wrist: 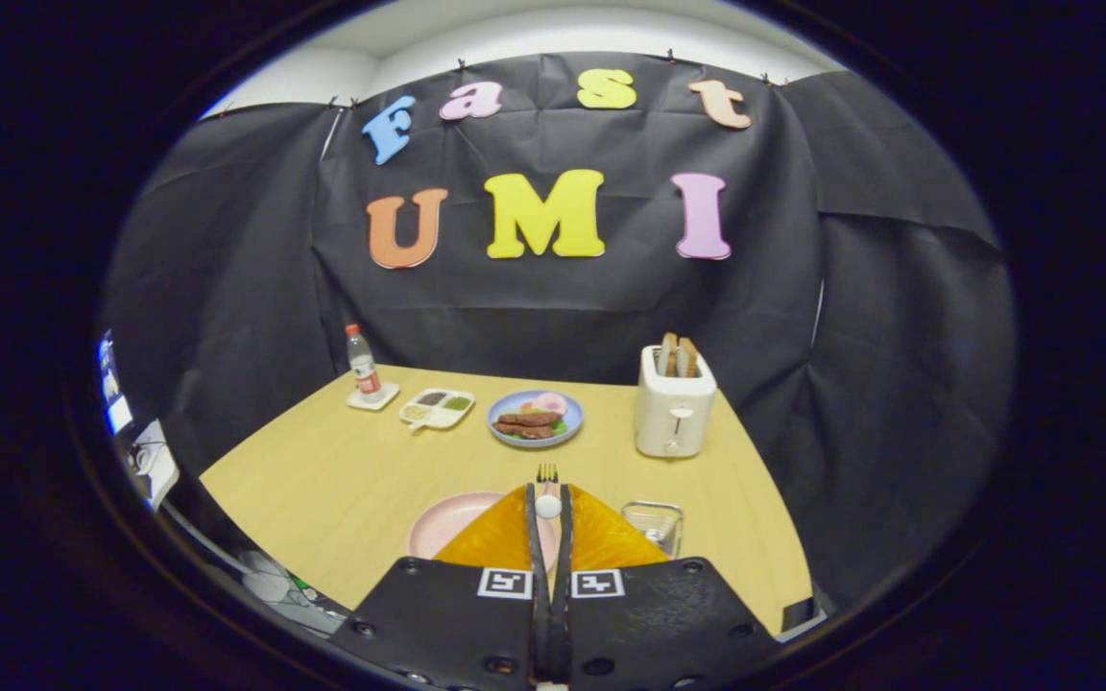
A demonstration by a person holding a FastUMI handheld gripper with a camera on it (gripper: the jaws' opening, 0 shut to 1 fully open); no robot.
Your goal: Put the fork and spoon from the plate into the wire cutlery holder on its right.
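Tool (548,504): fingers drawn close together, nipping a fork (547,473) and a spoon (548,505) between their tips. Fork tines stand up just beyond the fingertips; the spoon's round bowl sits between the tips, below the tines. Handles are hidden between the fingers, so the exact contact on each piece cannot be told, though both pieces look held clear of the plate.

Pink plate (447,523): on the worktop (342,480), just beside the fingers on one side, partly covered by them; no cutlery seen on its bare part.

Wire cutlery holder (654,523): on the worktop just beside the fingers on the other side, near the plate; appears empty.

Further items, beyond the fingers: blue plate of food (535,419), white toaster (674,413) with bread in its slots, divided dish (436,408), bottle (362,363) on a small tray.

Progress, as judged: pick-up of both pieces appears done in one grasp. Remaining: carry across to the holder, lower the handles in, release.
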